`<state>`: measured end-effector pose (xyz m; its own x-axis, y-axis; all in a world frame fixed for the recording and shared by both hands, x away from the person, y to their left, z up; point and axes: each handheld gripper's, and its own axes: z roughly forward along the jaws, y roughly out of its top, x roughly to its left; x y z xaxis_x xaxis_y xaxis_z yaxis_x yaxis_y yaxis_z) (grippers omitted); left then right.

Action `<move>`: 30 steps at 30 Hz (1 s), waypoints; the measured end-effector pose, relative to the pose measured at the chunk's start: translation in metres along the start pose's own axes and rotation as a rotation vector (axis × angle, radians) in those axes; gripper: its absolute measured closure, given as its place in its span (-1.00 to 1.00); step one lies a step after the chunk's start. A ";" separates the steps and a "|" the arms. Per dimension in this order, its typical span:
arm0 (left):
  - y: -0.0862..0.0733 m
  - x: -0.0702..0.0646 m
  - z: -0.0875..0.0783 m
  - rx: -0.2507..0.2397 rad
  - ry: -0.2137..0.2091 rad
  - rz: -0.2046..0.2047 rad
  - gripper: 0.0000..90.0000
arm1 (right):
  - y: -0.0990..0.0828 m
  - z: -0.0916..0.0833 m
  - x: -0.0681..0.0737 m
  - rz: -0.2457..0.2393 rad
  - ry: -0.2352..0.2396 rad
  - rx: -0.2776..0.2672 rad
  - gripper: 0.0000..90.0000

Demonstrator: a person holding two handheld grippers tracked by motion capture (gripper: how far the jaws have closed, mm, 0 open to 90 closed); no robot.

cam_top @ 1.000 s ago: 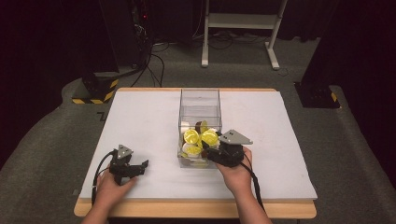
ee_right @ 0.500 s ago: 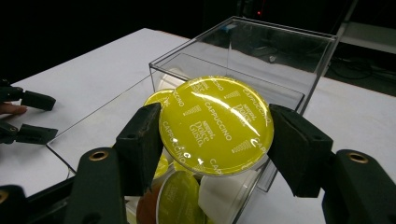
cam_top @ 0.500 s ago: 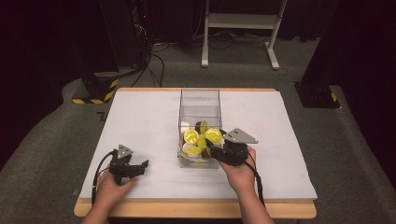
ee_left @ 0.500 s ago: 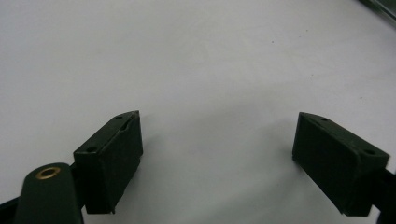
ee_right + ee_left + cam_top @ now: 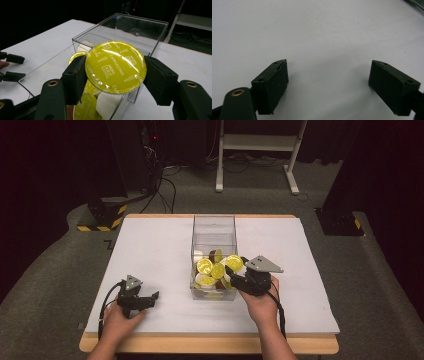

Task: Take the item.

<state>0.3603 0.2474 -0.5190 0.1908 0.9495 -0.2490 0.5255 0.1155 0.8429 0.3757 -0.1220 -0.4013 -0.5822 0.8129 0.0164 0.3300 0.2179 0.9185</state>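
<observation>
One yellow coffee capsule sits pinched between the jaws of the right tongs, held just over the near end of the clear plastic box. Its foil lid is glossy yellow w/ white print: "Cappuccino" round the rim and "Nescafé Dolce Gusto" mid-lid. Lid faces the camera; the capsule body behind it is hidden. Both jaws press on the lid's edge, left and right.

In the high view the right tongs are at the box's near right corner, right hand behind them, grey plate on top. Several more yellow-lidded capsules lie heaped in the near half of the box, plus white cup bodies and a brownish one; exact count can't be told, they overlap and are small. Far half of the box looks bare.

Left tongs rest low on the white worktop, well apart from the box, left hand holding them. Left gripper view: jaws spread wide, nothing between them, just white worktop. Top right corner there shows a dark sliver, too cut off to ID.
</observation>
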 end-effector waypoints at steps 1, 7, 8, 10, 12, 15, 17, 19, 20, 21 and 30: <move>0.000 0.000 0.000 0.000 0.000 0.000 -0.64 | 0.000 -0.001 -0.001 0.004 -0.001 0.000 -0.15; 0.000 0.000 0.000 0.000 0.000 0.000 -0.64 | 0.001 -0.004 -0.006 0.013 -0.013 -0.009 -0.15; 0.000 0.000 0.000 0.000 0.000 0.000 -0.64 | 0.001 -0.004 -0.007 0.013 -0.016 -0.009 -0.15; 0.000 0.000 0.000 0.000 0.000 0.000 -0.64 | 0.001 -0.005 -0.010 0.019 -0.022 -0.013 -0.15; 0.000 0.000 0.000 0.000 0.000 0.000 -0.64 | 0.001 -0.006 -0.010 0.020 -0.024 -0.015 -0.15; 0.000 0.000 0.000 0.000 0.000 0.000 -0.64 | 0.001 -0.007 -0.014 0.022 -0.037 -0.017 -0.15; 0.000 0.000 0.000 0.000 0.000 0.000 -0.64 | 0.001 -0.008 -0.016 0.025 -0.041 -0.017 -0.15; 0.000 0.000 0.000 0.000 0.000 0.000 -0.64 | 0.001 -0.008 -0.017 0.027 -0.046 -0.017 -0.15; 0.000 0.000 0.000 0.000 0.000 -0.001 -0.64 | 0.001 -0.009 -0.018 0.029 -0.049 -0.016 -0.15; 0.000 0.000 0.000 0.000 0.000 0.000 -0.64 | 0.001 -0.009 -0.019 0.030 -0.050 -0.017 -0.15; 0.000 0.000 0.000 0.000 0.000 0.000 -0.64 | -0.001 -0.011 -0.029 0.044 -0.076 -0.020 -0.15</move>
<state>0.3603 0.2474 -0.5190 0.1907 0.9496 -0.2487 0.5254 0.1152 0.8430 0.3836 -0.1519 -0.3984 -0.5094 0.8601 0.0277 0.3391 0.1710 0.9251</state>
